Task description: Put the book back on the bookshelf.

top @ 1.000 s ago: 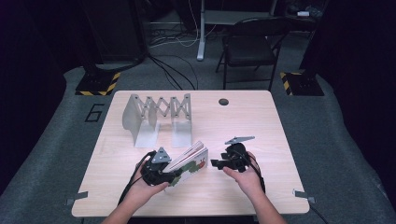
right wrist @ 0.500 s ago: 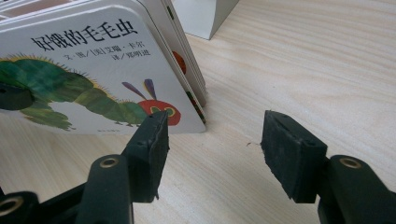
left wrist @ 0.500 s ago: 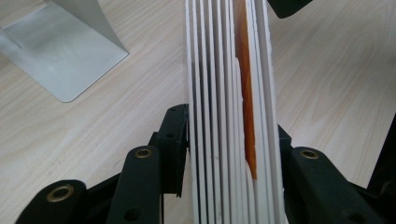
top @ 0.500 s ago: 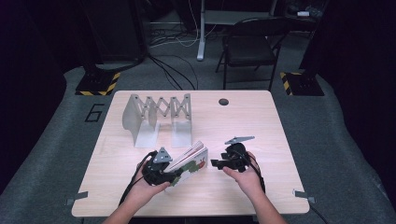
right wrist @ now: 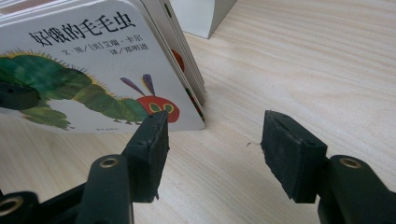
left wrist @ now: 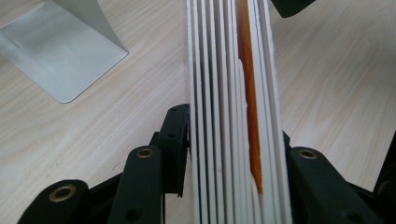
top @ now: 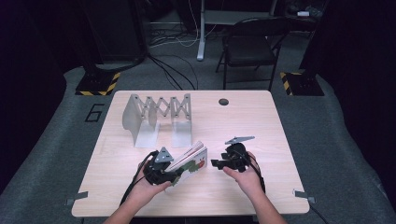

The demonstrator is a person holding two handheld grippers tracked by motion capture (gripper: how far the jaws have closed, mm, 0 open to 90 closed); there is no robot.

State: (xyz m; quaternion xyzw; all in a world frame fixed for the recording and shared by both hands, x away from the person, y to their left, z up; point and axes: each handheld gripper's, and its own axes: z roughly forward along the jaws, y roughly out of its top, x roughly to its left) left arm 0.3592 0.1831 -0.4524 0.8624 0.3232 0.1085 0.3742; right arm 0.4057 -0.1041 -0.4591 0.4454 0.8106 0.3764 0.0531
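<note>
While my left gripper (top: 173,174) clamps the board book (top: 190,161) at lower centre of the high view, tilted on the table (top: 261,121), my right gripper (right wrist: 212,154) waits just beside it, jaws parted and empty.

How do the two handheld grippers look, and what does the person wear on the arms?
Both the left gripper and the right gripper are black, each with two jaws on linkage arms joined by brass-coloured rivets. The right gripper's pads are thick, dark rectangular blocks. Each gripper carries a grey three-cornered plate on top, and a black cable trails from it. The forearms are bare, with no sleeves visible.
</note>
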